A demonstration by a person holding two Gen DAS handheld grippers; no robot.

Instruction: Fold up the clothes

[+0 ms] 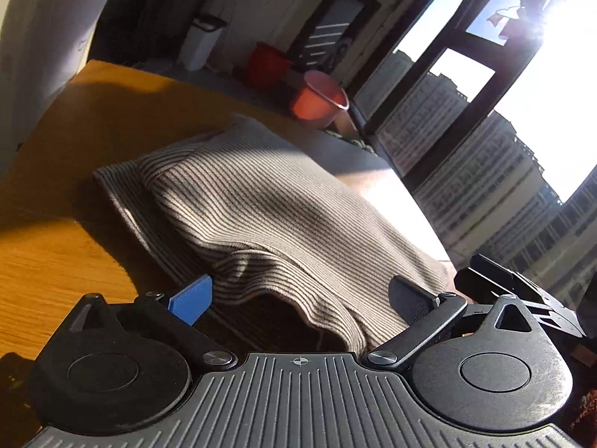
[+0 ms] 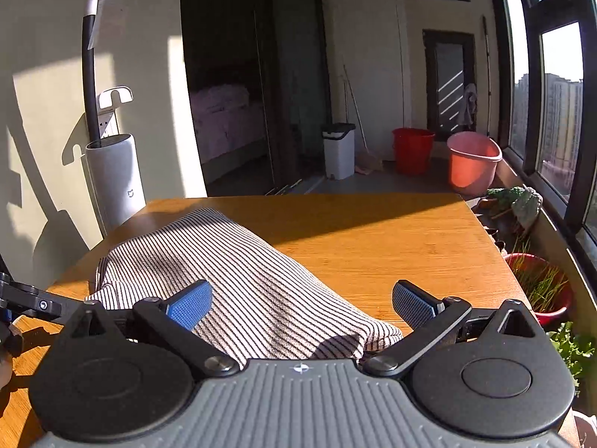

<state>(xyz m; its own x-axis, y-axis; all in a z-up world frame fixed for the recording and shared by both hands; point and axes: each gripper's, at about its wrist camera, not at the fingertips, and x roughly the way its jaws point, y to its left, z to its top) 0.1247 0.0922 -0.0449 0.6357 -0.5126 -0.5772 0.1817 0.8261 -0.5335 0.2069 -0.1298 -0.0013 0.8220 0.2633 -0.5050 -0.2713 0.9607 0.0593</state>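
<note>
1. Where sunlight crosses the orange-brown wooden table [image 2: 373, 246], a folded beige garment with thin dark stripes [image 2: 231, 280] is seen lying on its left part.
2. Beyond the table, a red plastic bucket [image 2: 412, 149], a pink plastic basin [image 2: 472, 162] and a white pedal bin [image 2: 338, 149] are seen on the floor beside tall dark-framed windows [image 2: 541, 74].
3. The left gripper [image 1: 298, 298] is held with jaws wide apart over the garment's near edge; nothing is clamped.
4. The right gripper [image 2: 300, 304] is likewise spread apart, gripping nothing.
5. The garment's near hem is hidden behind the gripper bodies.
</note>
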